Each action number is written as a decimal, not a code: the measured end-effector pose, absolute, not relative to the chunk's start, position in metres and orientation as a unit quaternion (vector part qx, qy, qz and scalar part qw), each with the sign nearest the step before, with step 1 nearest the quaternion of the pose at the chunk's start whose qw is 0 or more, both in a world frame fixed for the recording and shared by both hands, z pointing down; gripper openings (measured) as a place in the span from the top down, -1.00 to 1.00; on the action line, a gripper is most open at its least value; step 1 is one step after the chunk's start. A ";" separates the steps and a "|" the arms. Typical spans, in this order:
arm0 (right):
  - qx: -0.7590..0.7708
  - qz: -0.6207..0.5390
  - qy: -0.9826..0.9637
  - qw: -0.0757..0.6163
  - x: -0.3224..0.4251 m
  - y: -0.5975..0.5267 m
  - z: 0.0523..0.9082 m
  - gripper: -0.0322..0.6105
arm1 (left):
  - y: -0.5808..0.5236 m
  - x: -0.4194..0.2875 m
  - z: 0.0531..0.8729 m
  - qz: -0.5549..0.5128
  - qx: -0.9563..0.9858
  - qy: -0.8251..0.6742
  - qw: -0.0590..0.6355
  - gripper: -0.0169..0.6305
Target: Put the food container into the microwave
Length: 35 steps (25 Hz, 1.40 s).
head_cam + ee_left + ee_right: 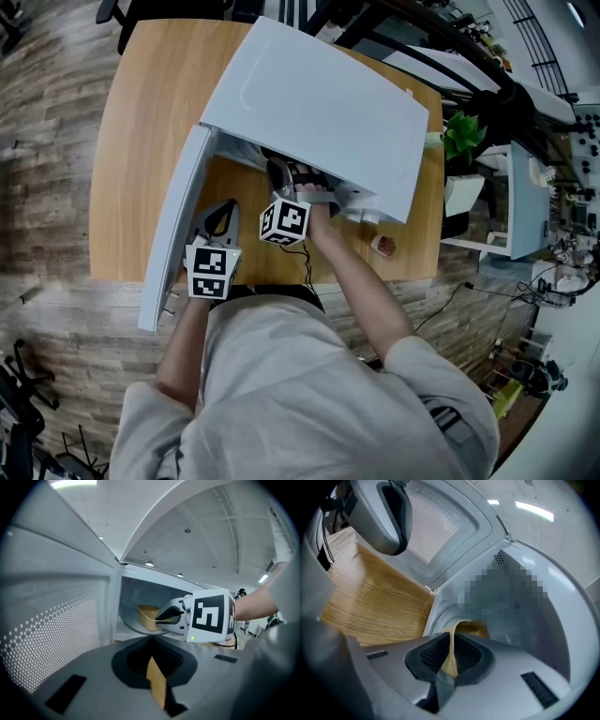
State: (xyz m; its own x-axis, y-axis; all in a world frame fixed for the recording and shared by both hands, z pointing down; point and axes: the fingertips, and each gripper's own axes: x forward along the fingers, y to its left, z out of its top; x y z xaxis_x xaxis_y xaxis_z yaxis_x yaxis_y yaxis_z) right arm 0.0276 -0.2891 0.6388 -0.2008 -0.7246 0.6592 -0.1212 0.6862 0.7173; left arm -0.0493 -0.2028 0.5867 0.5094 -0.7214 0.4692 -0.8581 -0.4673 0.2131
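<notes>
Right gripper (451, 644) clamps the food container (472, 630) — inside the open microwave (319, 103); left gripper (151, 657) closed.

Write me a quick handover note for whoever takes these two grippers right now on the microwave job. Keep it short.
Right gripper: jaws shut on the rim of the food container, reaching inside the microwave.
Left gripper: jaws together, holding nothing, pointed at the cavity beside the open door.
Container: inside the cavity, at the turntable plate; whether it fully rests on it is hard to confirm.
Done: door open, container inside.
Left: set it down if needed, release, draw the right gripper out, then probably close the door.
</notes>
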 end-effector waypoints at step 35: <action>0.385 -0.142 -0.771 0.488 0.030 -0.294 0.632 0.52 | -0.197 -0.052 0.591 0.167 0.839 -0.469 0.220 0.91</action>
